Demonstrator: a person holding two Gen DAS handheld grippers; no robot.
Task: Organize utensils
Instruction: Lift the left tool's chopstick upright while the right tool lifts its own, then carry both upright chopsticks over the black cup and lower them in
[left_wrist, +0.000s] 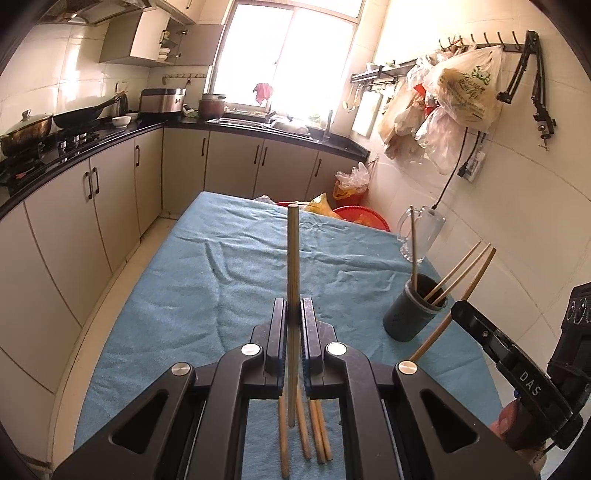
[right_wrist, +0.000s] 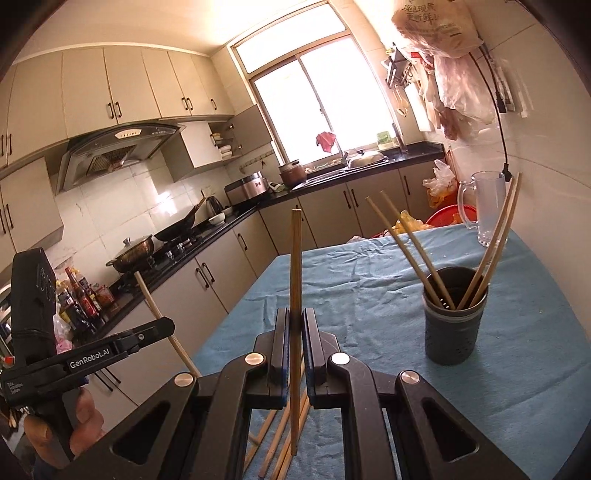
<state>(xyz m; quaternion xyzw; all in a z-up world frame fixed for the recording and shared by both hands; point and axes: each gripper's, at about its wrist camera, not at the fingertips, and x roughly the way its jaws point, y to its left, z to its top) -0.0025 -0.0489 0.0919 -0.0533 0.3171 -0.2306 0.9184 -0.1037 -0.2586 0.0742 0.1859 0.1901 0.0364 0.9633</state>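
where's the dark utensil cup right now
The dark utensil cup stands upright on the blue tablecloth at the table's right side, nearer than the glass mug, holding several chopsticks.

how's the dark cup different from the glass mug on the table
The dark cup is opaque and holds chopsticks; the glass mug is clear, with none visibly inside. The mug has a handle; the cup shows none. The cup stands nearer the grippers. Both sit upright on the blue cloth.

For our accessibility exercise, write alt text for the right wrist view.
The right gripper clamps one wooden chopstick upright above a blue cloth-covered table. To its right, a dark holder contains four chopsticks; the left gripper at left holds another.
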